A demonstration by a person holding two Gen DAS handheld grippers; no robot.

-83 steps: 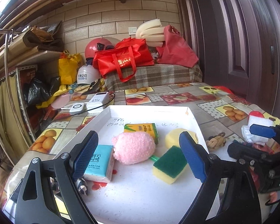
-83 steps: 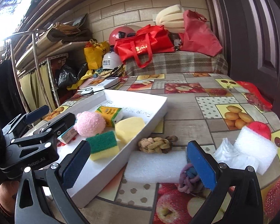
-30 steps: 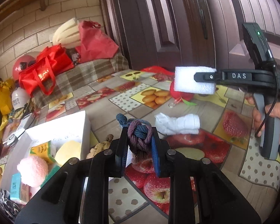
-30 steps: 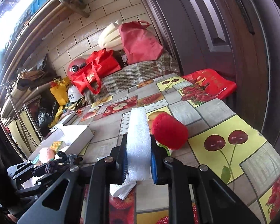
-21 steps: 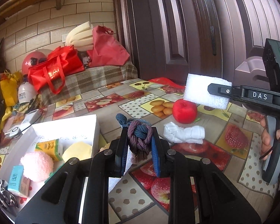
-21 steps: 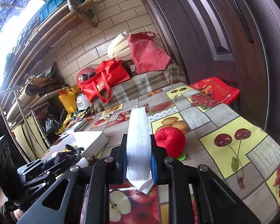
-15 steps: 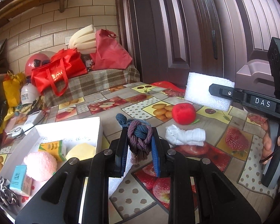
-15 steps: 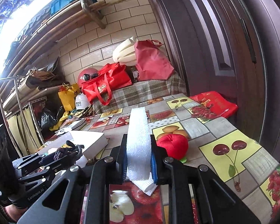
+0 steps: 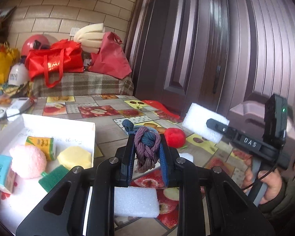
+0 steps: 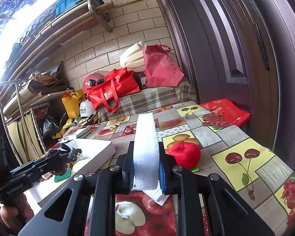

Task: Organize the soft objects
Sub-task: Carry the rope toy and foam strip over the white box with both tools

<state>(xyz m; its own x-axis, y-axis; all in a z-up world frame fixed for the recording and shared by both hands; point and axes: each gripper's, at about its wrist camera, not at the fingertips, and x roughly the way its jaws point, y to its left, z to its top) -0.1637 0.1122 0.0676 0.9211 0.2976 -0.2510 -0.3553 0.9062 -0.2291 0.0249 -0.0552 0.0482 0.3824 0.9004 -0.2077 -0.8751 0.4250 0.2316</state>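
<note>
Above the table (image 9: 108,98), a rope knot (image 9: 146,147) is squeezed by the left gripper (image 9: 145,157) and white foam (image 10: 146,153) by the right gripper (image 10: 146,169). Several soft things are already laid in the white tray (image 9: 58,122); a red ball (image 9: 175,137) is left near the table's far edge.

A cream brick wall (image 10: 116,39) is filling the view from 10 to 12 o'clock. A dark wooden door (image 9: 196,45) is standing at 2 o'clock, running down the right side. Strong daylight is pouring in at 10 o'clock above long wooden shelves (image 10: 49,29). A plaid-covered bench (image 10: 147,98) is sitting against the wall near 12 o'clock. A fruit-patterned cloth is covering the surface (image 10: 246,157) toward 4 o'clock.
</note>
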